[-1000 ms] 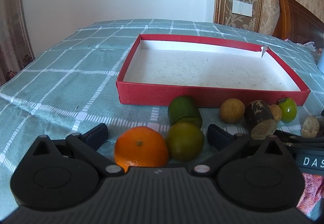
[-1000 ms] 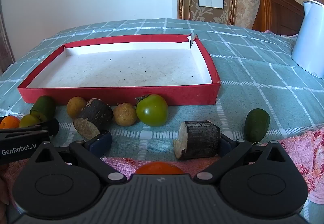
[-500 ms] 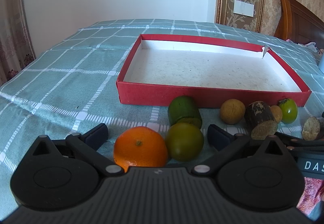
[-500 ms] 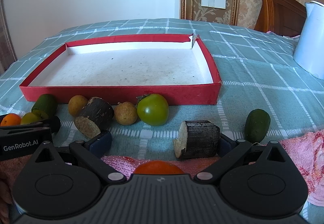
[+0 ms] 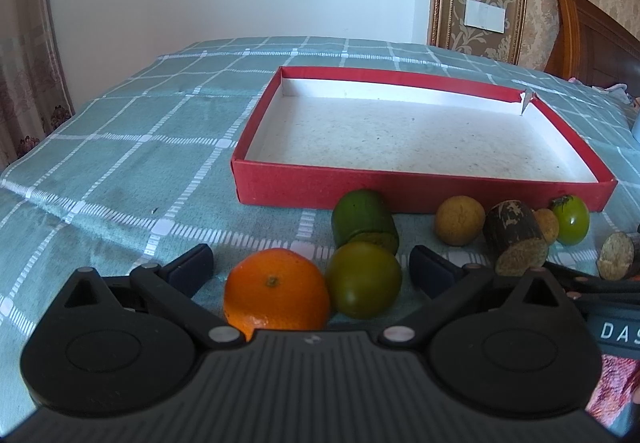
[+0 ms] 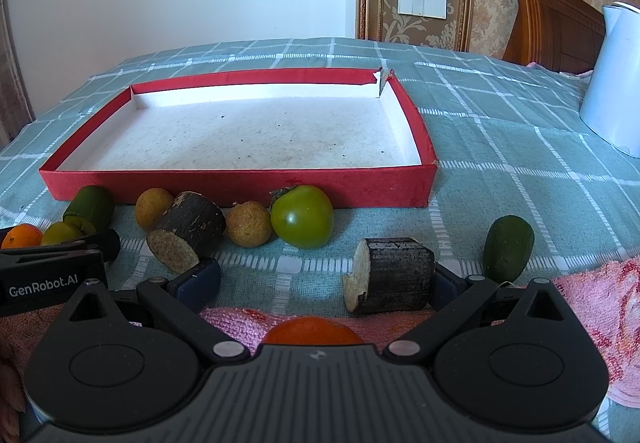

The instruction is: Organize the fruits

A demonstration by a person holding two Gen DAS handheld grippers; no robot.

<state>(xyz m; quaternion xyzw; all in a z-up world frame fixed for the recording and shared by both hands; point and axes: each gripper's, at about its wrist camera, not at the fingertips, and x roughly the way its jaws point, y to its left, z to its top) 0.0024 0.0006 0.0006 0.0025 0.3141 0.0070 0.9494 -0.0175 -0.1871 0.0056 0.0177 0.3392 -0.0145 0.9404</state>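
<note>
Two handheld grippers hover low over a teal checked bedspread, both with fingers spread wide and holding nothing. Directly between the fingers of the left gripper (image 5: 311, 267) lie a round orange tangerine (image 5: 276, 293) and, touching its right side, a round olive-green fruit (image 5: 363, 279). The left gripper is nearer to both. The right gripper (image 6: 326, 279) has a dark cut log-shaped piece (image 6: 390, 281) just beside its right finger, its long axis lying crosswise. Behind the scattered fruit, the shallow red cardboard tray (image 5: 424, 193) holds nothing yet.
</note>
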